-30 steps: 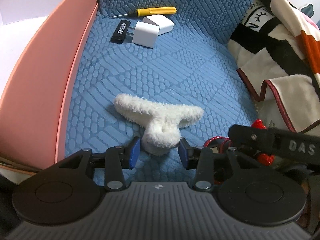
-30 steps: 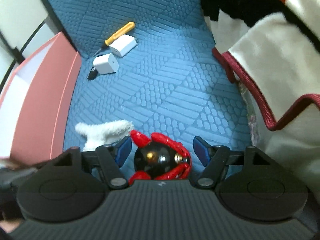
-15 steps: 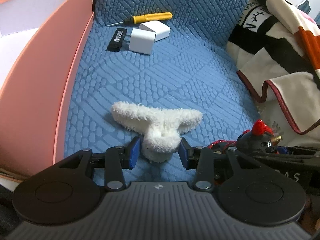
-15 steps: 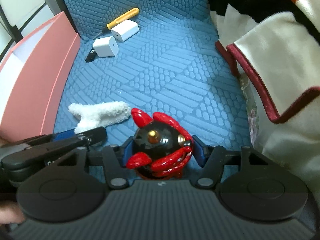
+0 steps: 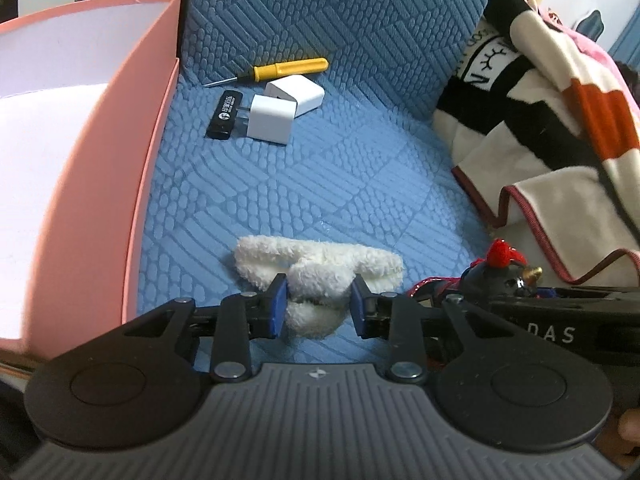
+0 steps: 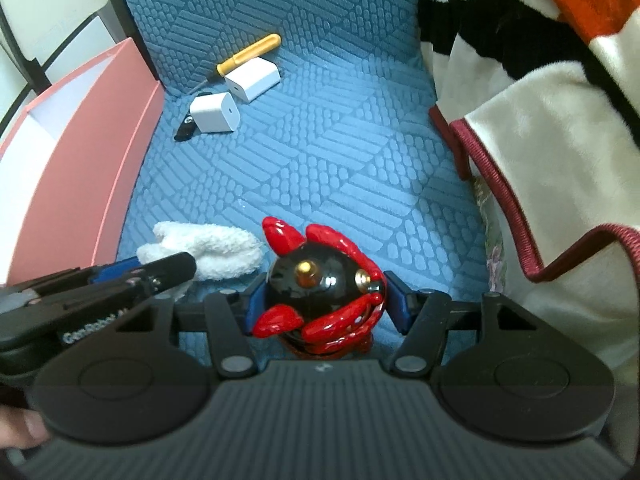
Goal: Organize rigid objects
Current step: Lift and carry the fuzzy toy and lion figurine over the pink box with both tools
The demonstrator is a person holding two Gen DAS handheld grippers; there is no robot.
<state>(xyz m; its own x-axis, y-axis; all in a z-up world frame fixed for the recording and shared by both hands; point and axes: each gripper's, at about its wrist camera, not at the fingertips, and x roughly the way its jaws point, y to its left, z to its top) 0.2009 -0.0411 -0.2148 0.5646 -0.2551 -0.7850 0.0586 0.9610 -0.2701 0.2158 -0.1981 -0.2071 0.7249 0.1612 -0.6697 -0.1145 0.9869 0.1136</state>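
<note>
**Inspector A:** Left wrist view: the left gripper (image 5: 318, 306) points steeply down at a fluffy white fabric piece (image 5: 320, 268) on the blue quilted cushion (image 5: 340, 184). Its jaws are closing with that fabric between them; both blue pads appear to press the pile, though the fluff blurs the contact.

**Inspector B:** Right wrist view: the right gripper (image 6: 326, 306) is tilted down, jaws about half spread and clamped on a glossy black round figurine with red claws (image 6: 320, 288), near the cushion's front edge.

**A:** Only my view shows the black USB stick's (image 5: 225, 115) label and the white interior of the pink cardboard box (image 5: 100, 184).

**B:** Both show the yellow-handled screwdriver (image 6: 248, 54) and two white charger cubes (image 6: 213, 113) at the rear; the striped fleece blanket (image 6: 540, 120) lies right.
</note>
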